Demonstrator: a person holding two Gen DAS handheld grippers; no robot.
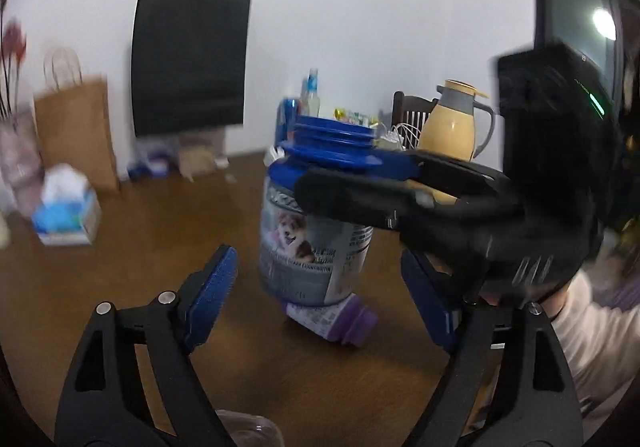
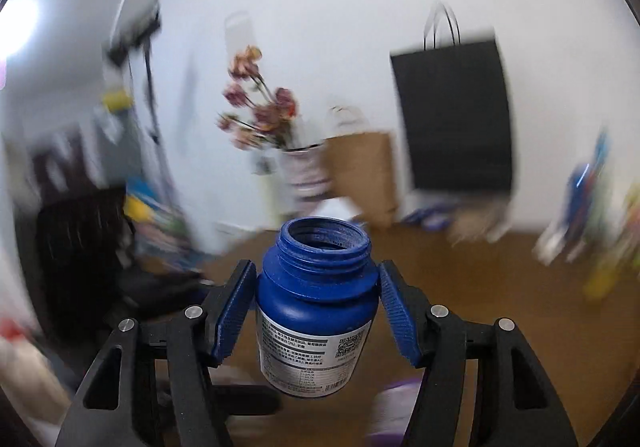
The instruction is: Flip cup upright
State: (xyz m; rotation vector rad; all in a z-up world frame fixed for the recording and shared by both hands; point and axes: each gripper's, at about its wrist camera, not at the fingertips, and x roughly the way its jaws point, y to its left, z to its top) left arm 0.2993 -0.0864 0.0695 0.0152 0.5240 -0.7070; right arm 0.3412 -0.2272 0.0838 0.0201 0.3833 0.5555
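The cup is a blue jar (image 1: 316,247) with a grey dog-picture label. It stands upright with its open threaded mouth (image 2: 324,239) facing up. My right gripper (image 2: 316,287) is shut on the jar, its blue pads (image 2: 234,311) pressing both sides just below the neck. In the left wrist view the right gripper (image 1: 316,171) reaches in from the right and clasps the jar's top. My left gripper (image 1: 320,295) is open, its fingers either side of the jar's lower part and not touching it. I cannot tell whether the jar's base rests on the brown table (image 1: 160,247).
A small purple-capped bottle (image 1: 340,323) lies on the table at the jar's base. A yellow thermos jug (image 1: 452,123) and clutter sit behind. A tissue box (image 1: 68,211), brown paper bag (image 1: 76,127), black bag (image 1: 192,59) and flower vase (image 2: 300,167) line the far wall. A person's sleeve (image 1: 592,327) is at right.
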